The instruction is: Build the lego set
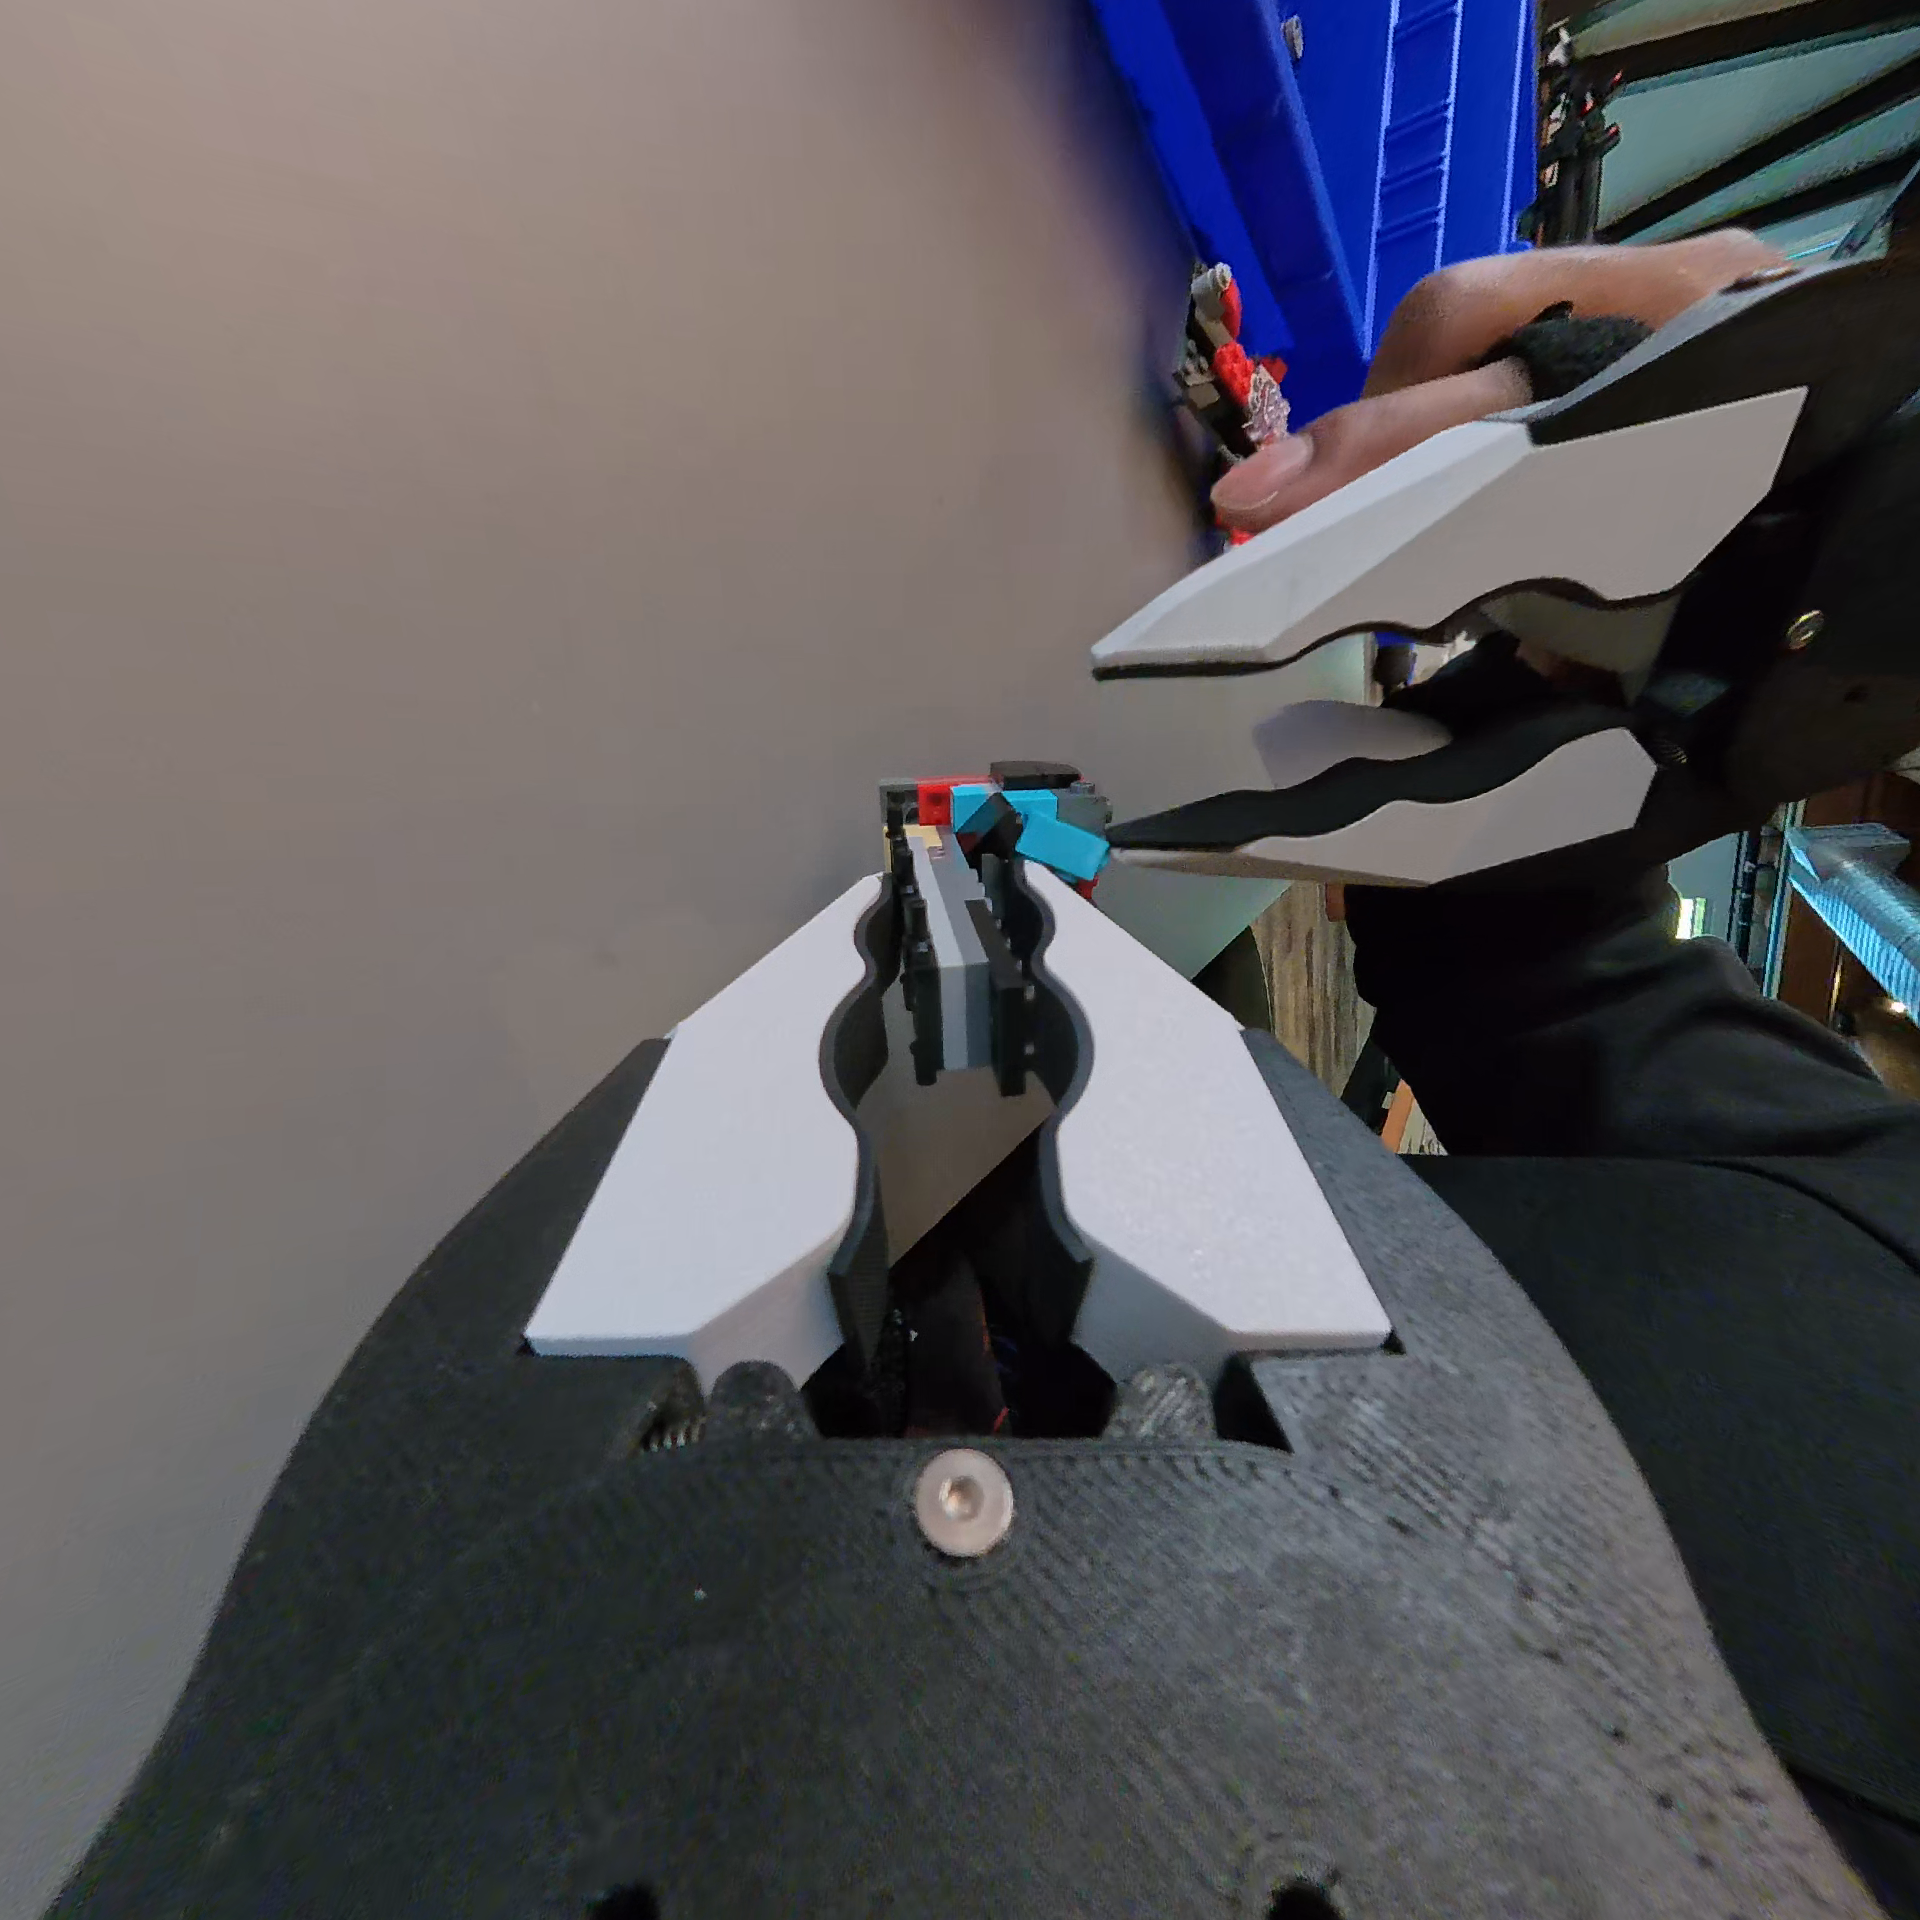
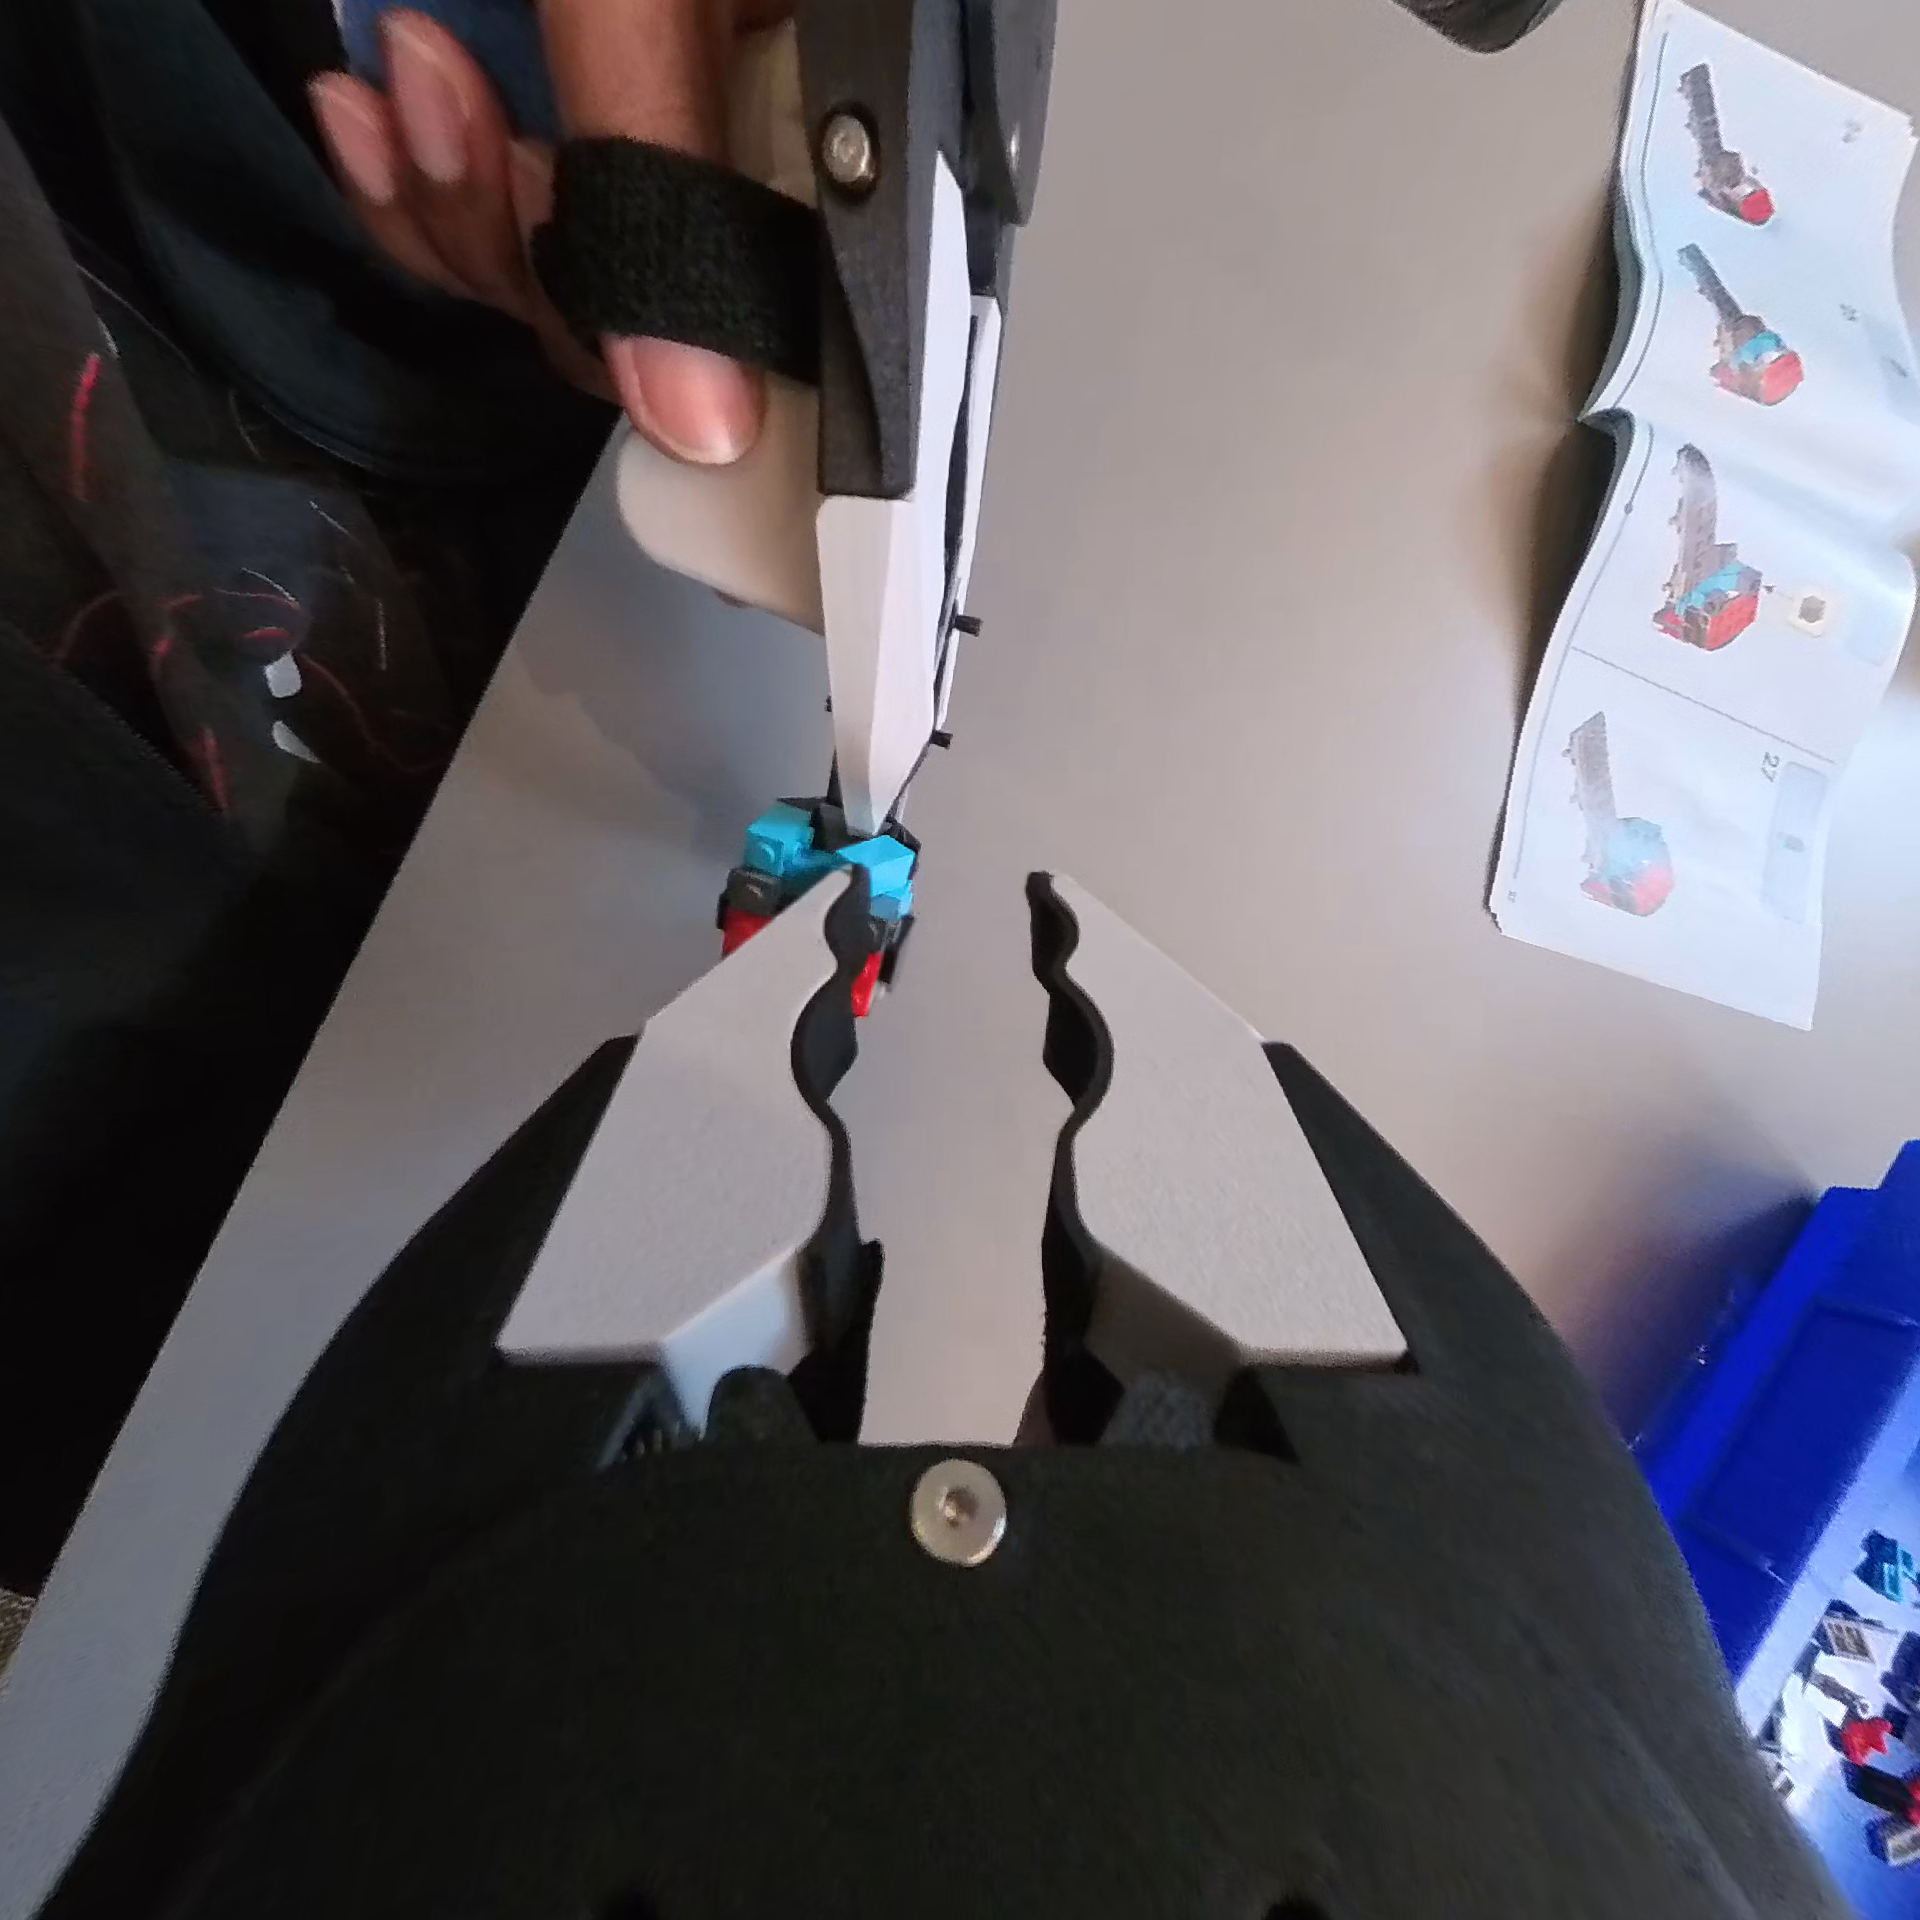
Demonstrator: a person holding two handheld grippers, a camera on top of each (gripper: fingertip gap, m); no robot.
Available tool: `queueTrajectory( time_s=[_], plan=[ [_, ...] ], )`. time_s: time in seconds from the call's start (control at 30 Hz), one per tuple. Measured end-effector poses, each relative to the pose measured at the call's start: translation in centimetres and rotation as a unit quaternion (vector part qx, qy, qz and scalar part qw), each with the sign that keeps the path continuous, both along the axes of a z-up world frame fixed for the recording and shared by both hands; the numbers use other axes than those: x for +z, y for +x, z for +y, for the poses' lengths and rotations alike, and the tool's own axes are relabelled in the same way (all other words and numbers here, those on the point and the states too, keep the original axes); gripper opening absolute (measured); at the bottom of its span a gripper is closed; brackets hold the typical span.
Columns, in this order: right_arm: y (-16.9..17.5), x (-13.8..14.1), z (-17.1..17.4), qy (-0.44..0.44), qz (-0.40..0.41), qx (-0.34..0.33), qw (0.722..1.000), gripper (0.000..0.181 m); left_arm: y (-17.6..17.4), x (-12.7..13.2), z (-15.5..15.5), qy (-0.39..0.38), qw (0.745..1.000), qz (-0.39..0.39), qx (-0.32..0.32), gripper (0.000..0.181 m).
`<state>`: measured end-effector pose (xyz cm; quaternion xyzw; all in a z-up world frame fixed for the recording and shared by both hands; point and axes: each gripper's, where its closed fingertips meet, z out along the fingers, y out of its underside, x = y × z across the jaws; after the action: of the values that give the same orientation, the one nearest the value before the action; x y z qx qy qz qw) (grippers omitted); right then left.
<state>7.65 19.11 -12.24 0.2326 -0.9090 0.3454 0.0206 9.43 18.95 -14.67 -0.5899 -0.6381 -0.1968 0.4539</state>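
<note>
My left gripper is shut on the long grey and black body of the lego model and holds it above the table. The model's far end carries red and cyan bricks. My right gripper comes in from the right, open and empty, with one fingertip touching a tilted cyan brick. In the right wrist view the right gripper is open, and its left fingertip rests against the model's cyan and red end. The left gripper reaches down from above, shut on the model.
An open instruction booklet lies on the grey table at the right. A blue bin with several loose bricks stands at the lower right. The table's edge runs along the left. Another small lego assembly sits by the bin. The grippers are tip to tip, or close to it.
</note>
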Motion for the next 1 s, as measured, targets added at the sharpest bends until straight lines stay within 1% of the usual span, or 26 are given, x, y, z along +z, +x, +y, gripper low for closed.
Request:
queueTrajectory(
  time_s=[0.17,0.43,0.63,0.73,0.83,0.9,0.93,1.0],
  plan=[
    [-0.5,-0.2,0.1,0.004,0.014,-0.006,1.0,0.031,0.2,0.1,0.2,0.008,1.0,-0.002,-0.004,0.02],
    [-0.5,0.0,0.0,-0.009,0.008,-0.01,1.0,0.032,0.5,0.0,0.2,0.003,1.0,-0.009,-0.012,0.02],
    [1.4,1.0,-0.3,-0.074,-0.077,-0.015,0.994,0.032,0.8,0.1,-0.2,-0.012,0.999,-0.016,-0.031,0.02],
    [1.5,1.1,-0.5,-0.115,-0.099,-0.037,0.988,0.032,0.4,0.5,-0.4,-0.022,0.999,-0.016,-0.045,0.02],
    [1.1,1.9,-0.6,-0.164,-0.12,-0.066,0.977,0.032,-0.1,0.9,-0.6,-0.032,0.998,-0.017,-0.058,0.02],
    [0.8,2.5,-0.6,-0.192,-0.129,-0.083,0.969,0.031,-0.5,1.1,-0.6,-0.037,0.997,-0.02,-0.067,0.02],
    [0.8,2.3,-0.4,-0.188,-0.129,-0.085,0.97,0.032,-0.7,1.3,-0.5,-0.04,0.996,-0.02,-0.072,0.02],
    [0.2,2.1,0.0,-0.188,-0.105,-0.094,0.972,0.032,-1.2,1.5,-0.4,-0.046,0.996,-0.018,-0.081,0.02]
  ],
)
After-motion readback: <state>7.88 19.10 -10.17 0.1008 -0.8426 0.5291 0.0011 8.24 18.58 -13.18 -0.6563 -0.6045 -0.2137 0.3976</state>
